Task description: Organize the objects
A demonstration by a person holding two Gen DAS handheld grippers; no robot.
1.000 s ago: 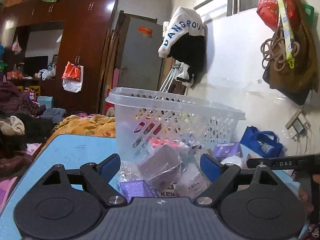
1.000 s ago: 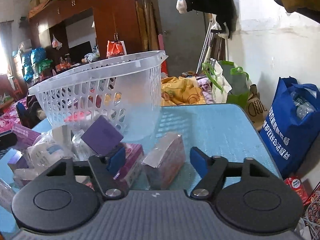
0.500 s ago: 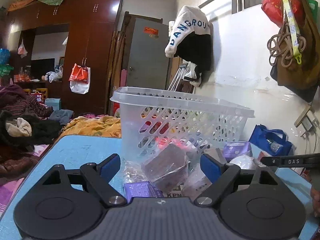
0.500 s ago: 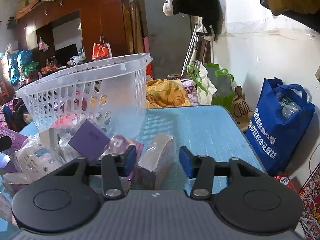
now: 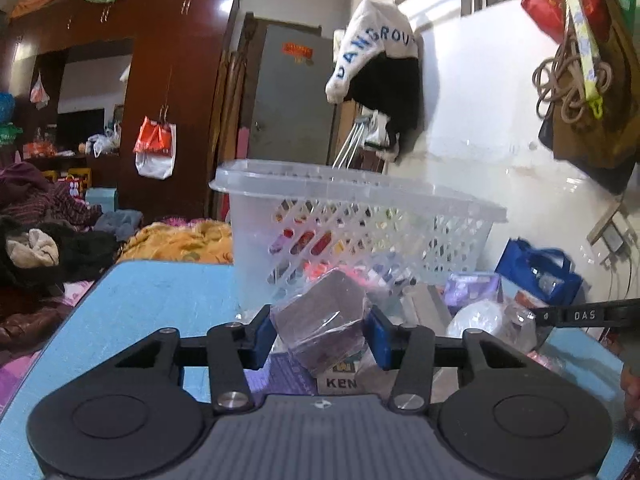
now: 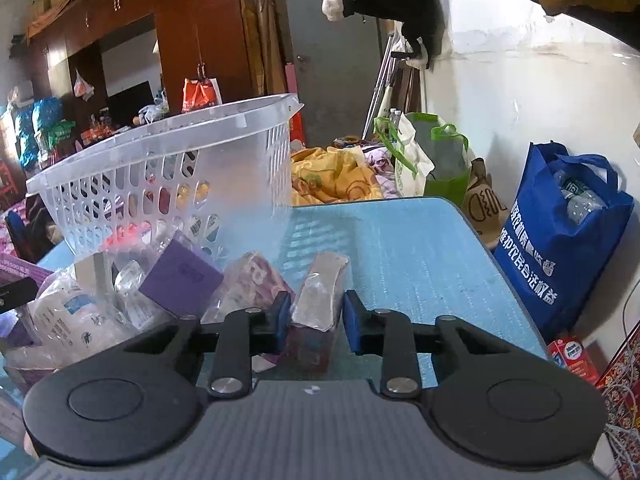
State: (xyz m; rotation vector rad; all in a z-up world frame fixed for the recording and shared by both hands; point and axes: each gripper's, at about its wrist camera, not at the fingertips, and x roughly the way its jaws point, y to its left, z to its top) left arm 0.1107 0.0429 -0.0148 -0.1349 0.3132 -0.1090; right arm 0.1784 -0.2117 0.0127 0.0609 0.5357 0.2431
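A clear plastic basket [image 5: 360, 196] [image 6: 160, 140] stands on the blue table [image 5: 140, 300] [image 6: 400, 248], with several wrapped packs heaped in front of it. My left gripper [image 5: 320, 332] has its jaws closing on a brownish-purple wrapped tissue pack [image 5: 324, 312], and both blue pads touch its sides. My right gripper [image 6: 316, 316] is shut on a narrow wrapped pack [image 6: 320, 292] standing on edge. Beside that pack lie a floral pack [image 6: 252, 276], a purple box [image 6: 180, 280] and a white bagged pack [image 6: 68, 312].
A "KEN" box [image 5: 340, 380] and more packs [image 5: 480, 316] lie under and right of the left gripper. Off the table's right edge stand a blue tote [image 6: 560, 240] and a green-and-white bag [image 6: 432, 160]. A yellow blanket [image 5: 180, 240] lies beyond the far edge.
Both grippers' jaws came together from wide apart: the left onto the brownish-purple pack, the right onto the narrow pack. Neither hand shifted much.
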